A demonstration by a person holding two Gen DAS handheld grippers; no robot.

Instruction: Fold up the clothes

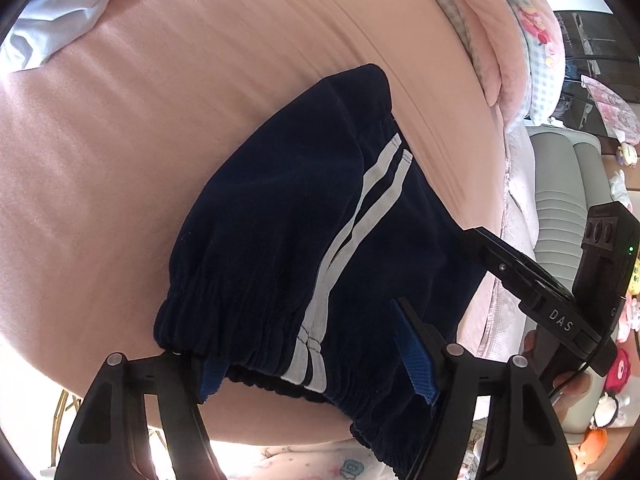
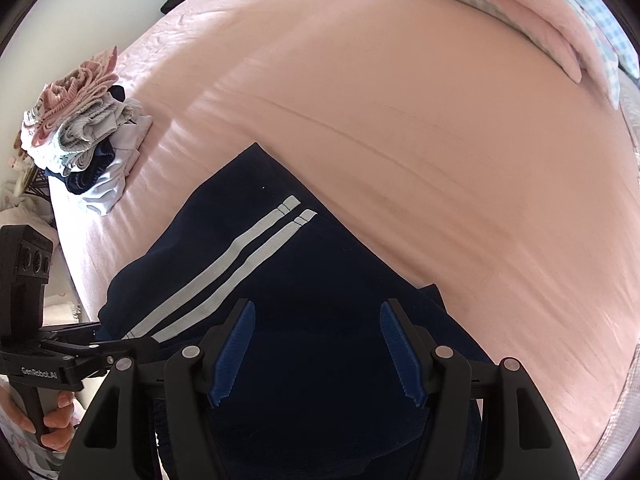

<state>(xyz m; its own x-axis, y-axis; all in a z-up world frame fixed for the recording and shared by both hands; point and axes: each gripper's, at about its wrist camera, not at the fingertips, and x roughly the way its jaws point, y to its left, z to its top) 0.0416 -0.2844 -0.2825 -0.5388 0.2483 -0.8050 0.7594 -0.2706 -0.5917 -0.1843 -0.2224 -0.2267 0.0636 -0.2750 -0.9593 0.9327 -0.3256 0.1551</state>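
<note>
Navy trousers with two white side stripes lie folded on the pink bed sheet. Their gathered elastic waistband runs across the gap of my left gripper, whose jaws stand wide; the left pad is half hidden behind the band's corner and the right pad rests over the cloth without pinching it. In the right wrist view the same trousers fill the foreground. My right gripper hovers open over their dark cloth, with nothing pinched. The left gripper's fingers reach the trousers' left edge, held by a hand.
A pile of folded clothes sits at the bed's left side, with a pale garment beside it. A pink quilt and checked pillow lie along the far side. A grey sofa and toys stand past the bed's right edge.
</note>
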